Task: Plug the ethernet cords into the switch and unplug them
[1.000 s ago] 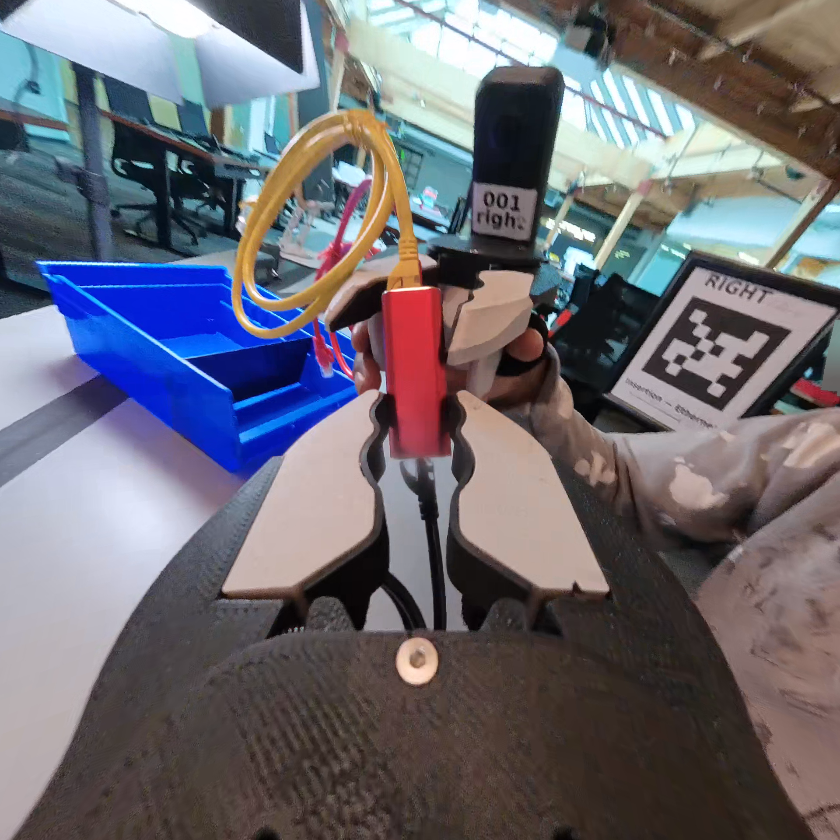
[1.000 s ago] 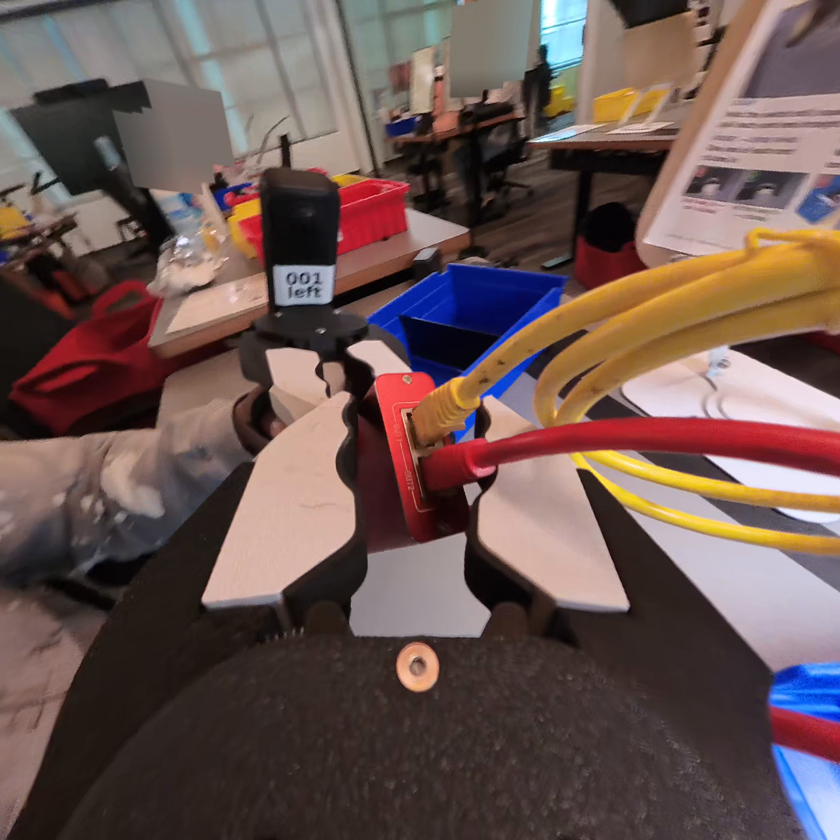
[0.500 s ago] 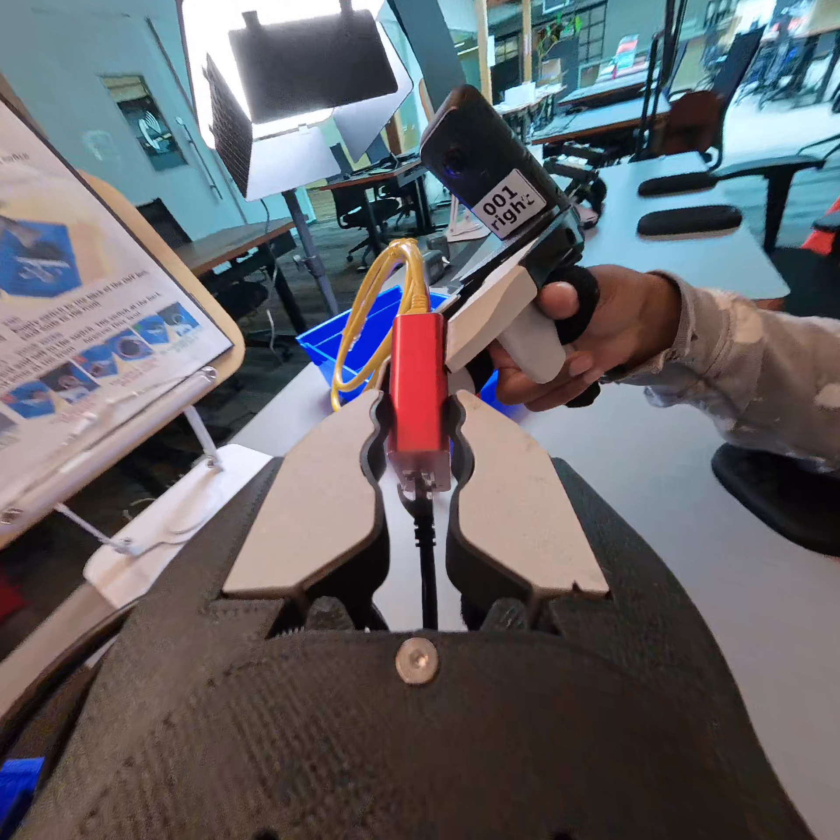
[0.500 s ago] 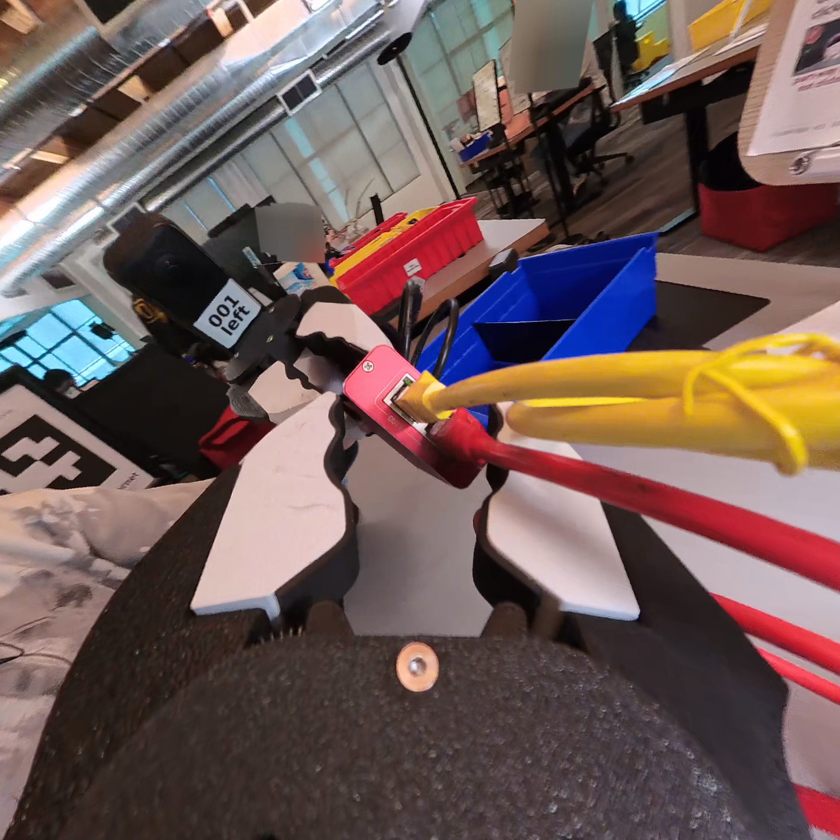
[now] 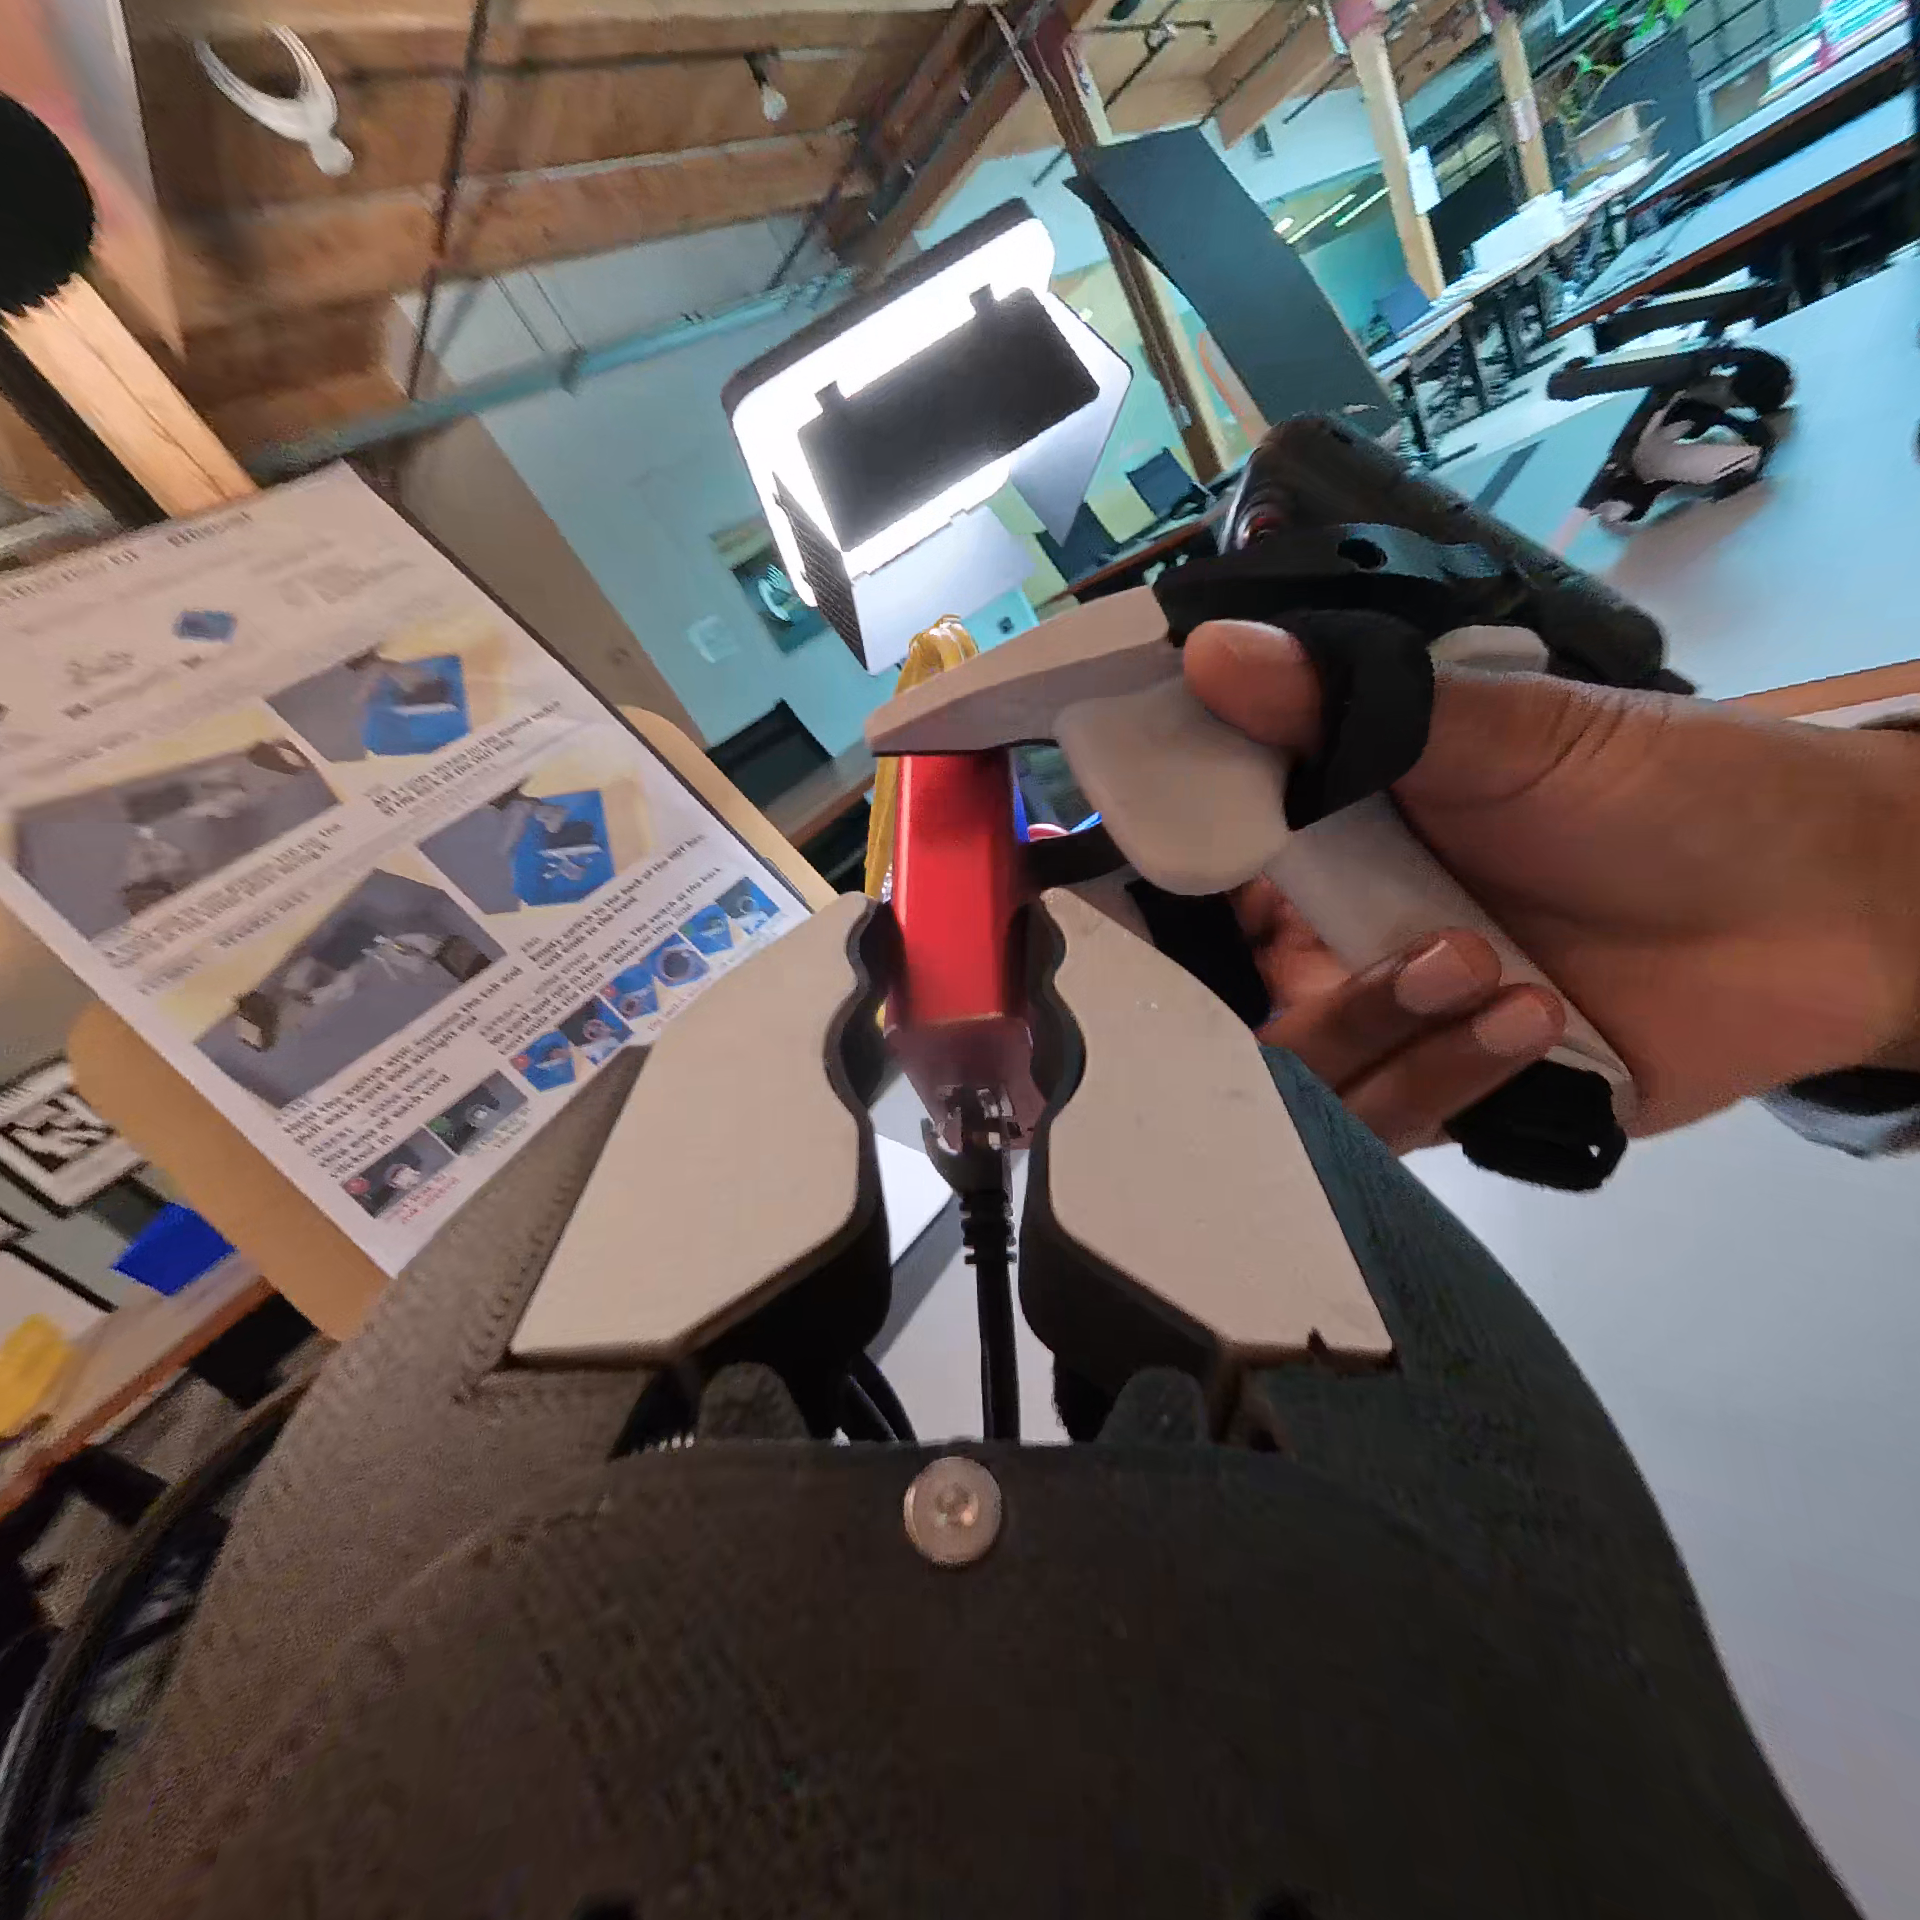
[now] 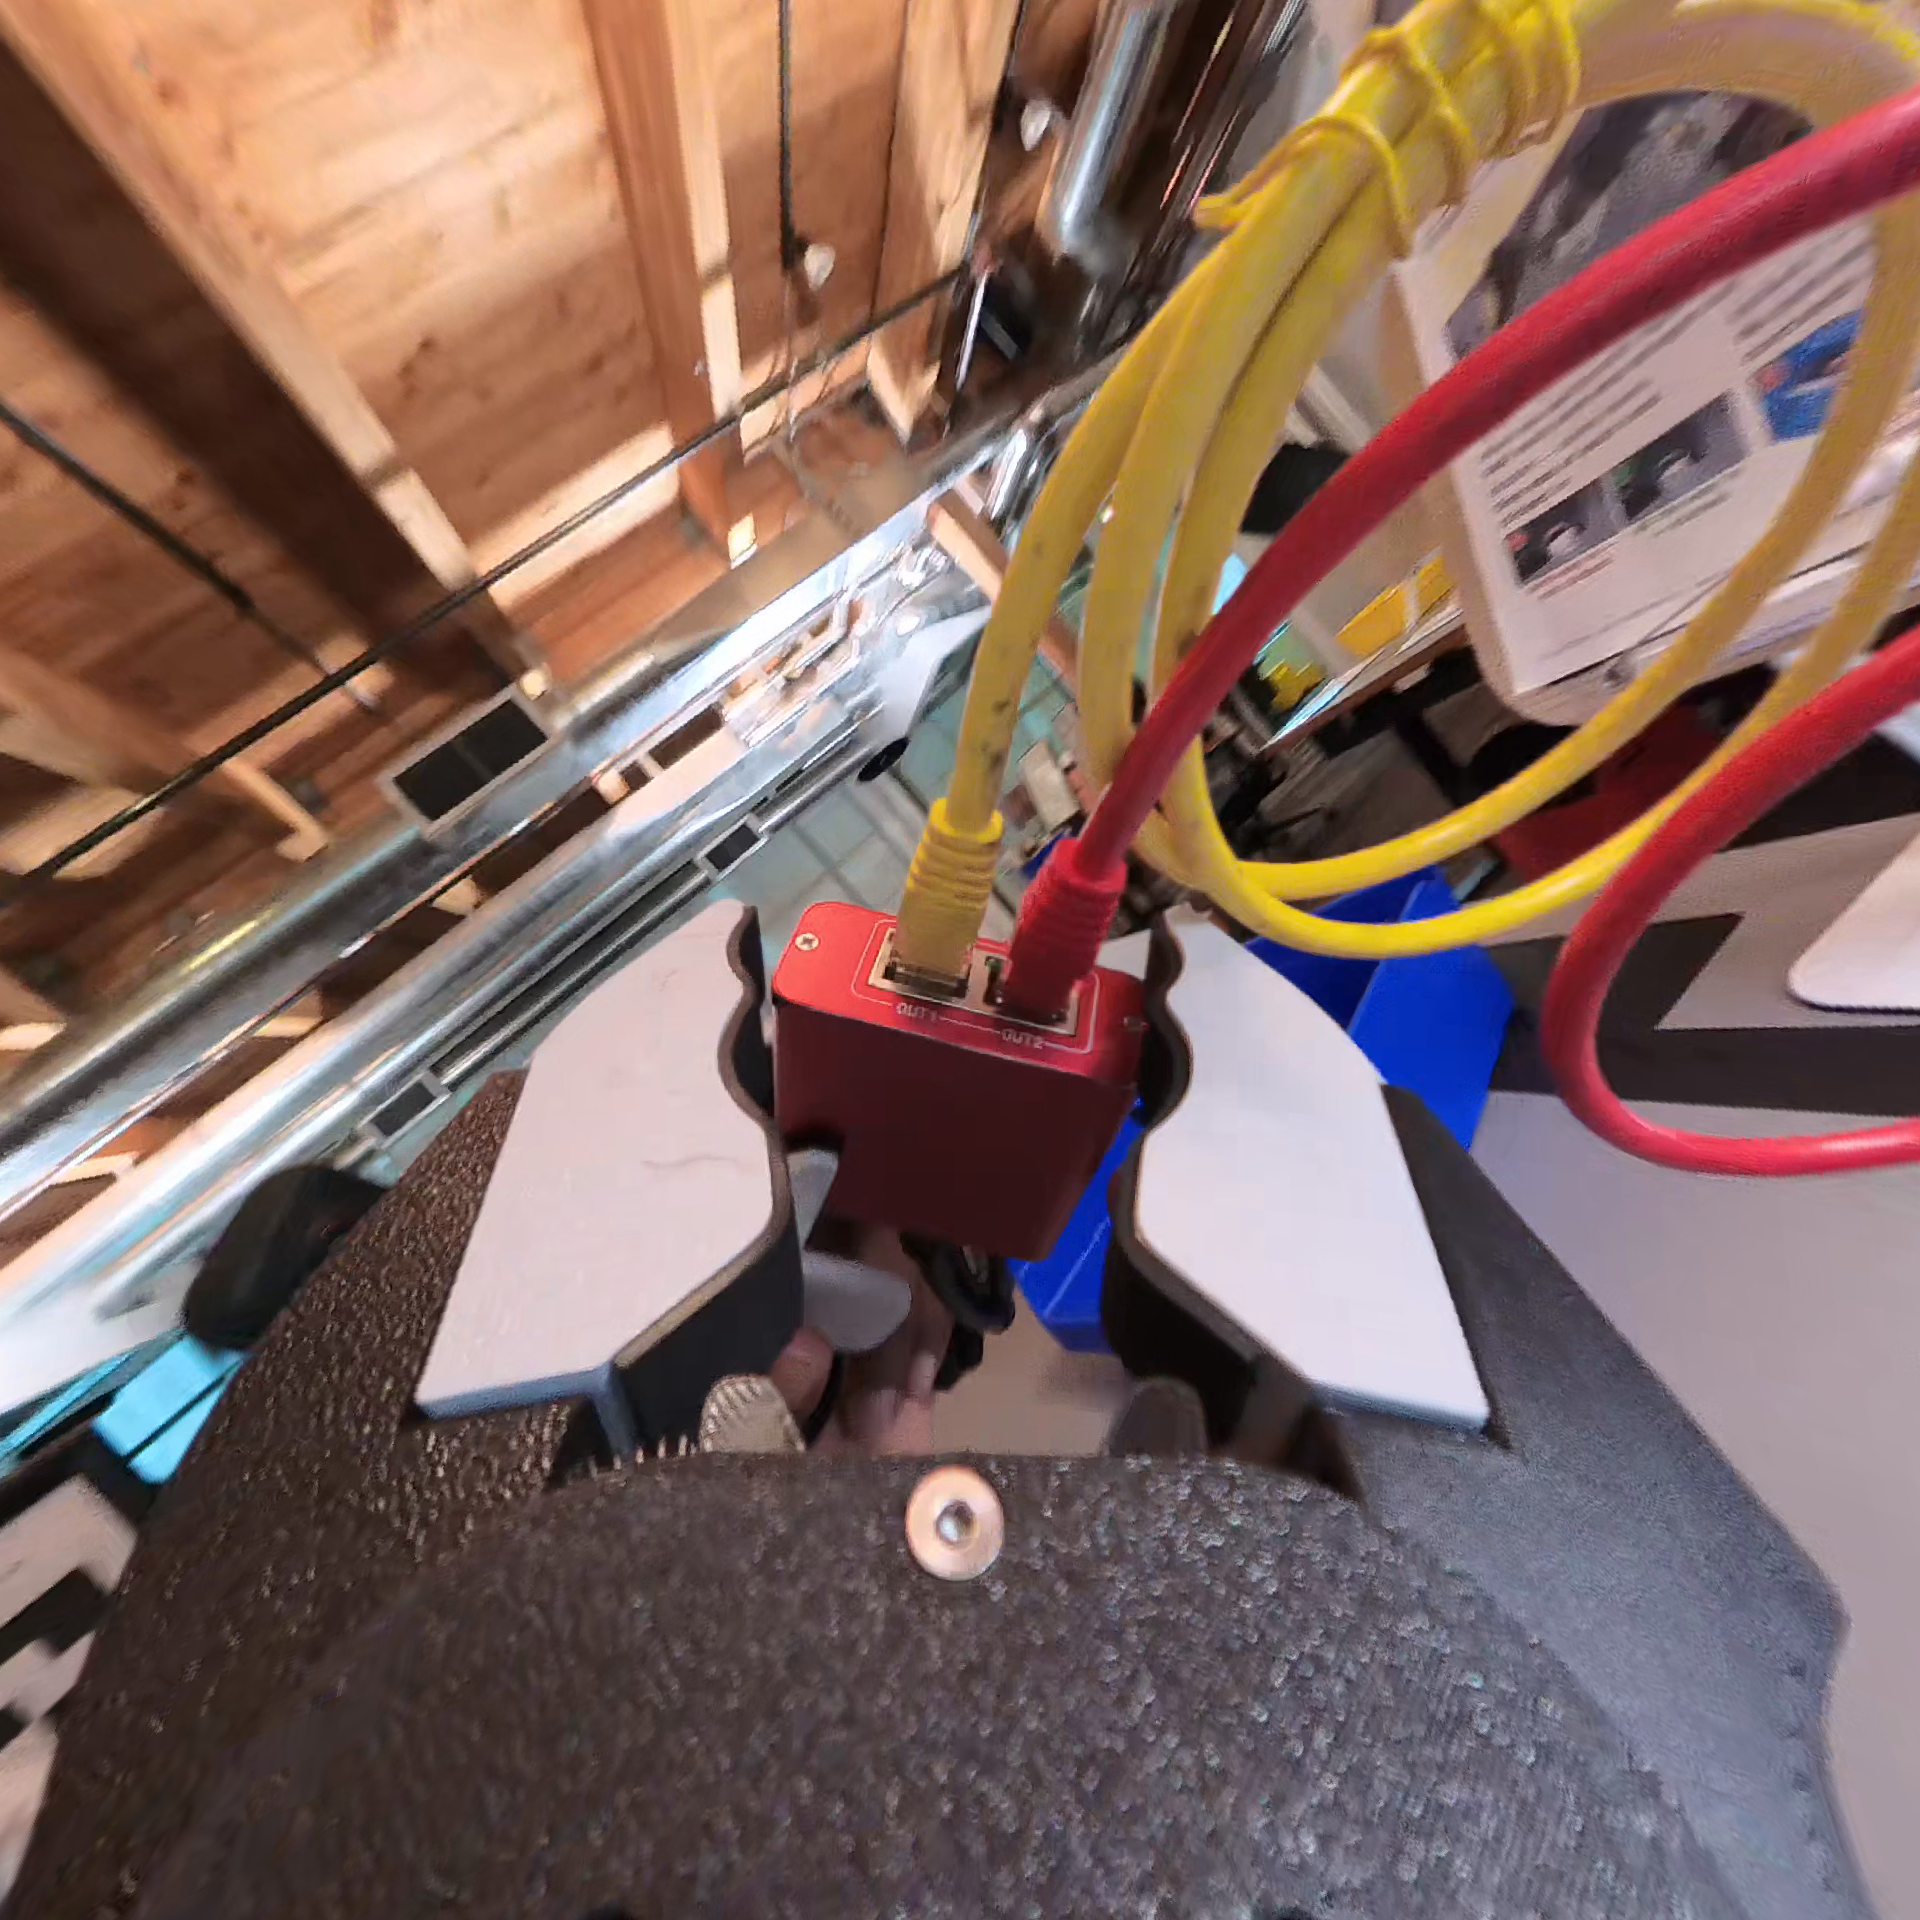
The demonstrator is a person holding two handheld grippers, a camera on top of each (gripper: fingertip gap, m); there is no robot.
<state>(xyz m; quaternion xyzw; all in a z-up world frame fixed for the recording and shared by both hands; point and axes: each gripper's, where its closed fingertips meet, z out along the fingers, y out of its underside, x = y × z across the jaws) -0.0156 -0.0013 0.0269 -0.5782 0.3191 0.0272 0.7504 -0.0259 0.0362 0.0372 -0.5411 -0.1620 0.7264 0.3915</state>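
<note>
My left gripper (image 5: 956,935) is shut on the narrow sides of the red switch (image 5: 951,883) and holds it in the air, with a black cable (image 5: 987,1278) plugged into its near end. In the right wrist view the switch (image 6: 935,1101) shows its port face, with the yellow cord (image 6: 997,644) in the left port and the red cord (image 6: 1247,623) in the right. My right gripper (image 6: 951,935) is open, with one finger close on each side of the switch's wide body. Its upper finger (image 5: 1018,675) lies over the switch's far end.
An instruction board (image 5: 364,831) stands to the left and also shows in the right wrist view (image 6: 1662,416). A blue bin (image 6: 1423,1008) sits on the white table (image 5: 1662,1351) behind the switch. A lit studio light (image 5: 935,457) stands beyond.
Both grippers have swung round together with the switch and tilted upward. The switch now lies wide-side across my right gripper's fingers, which stand farther apart than before.
</note>
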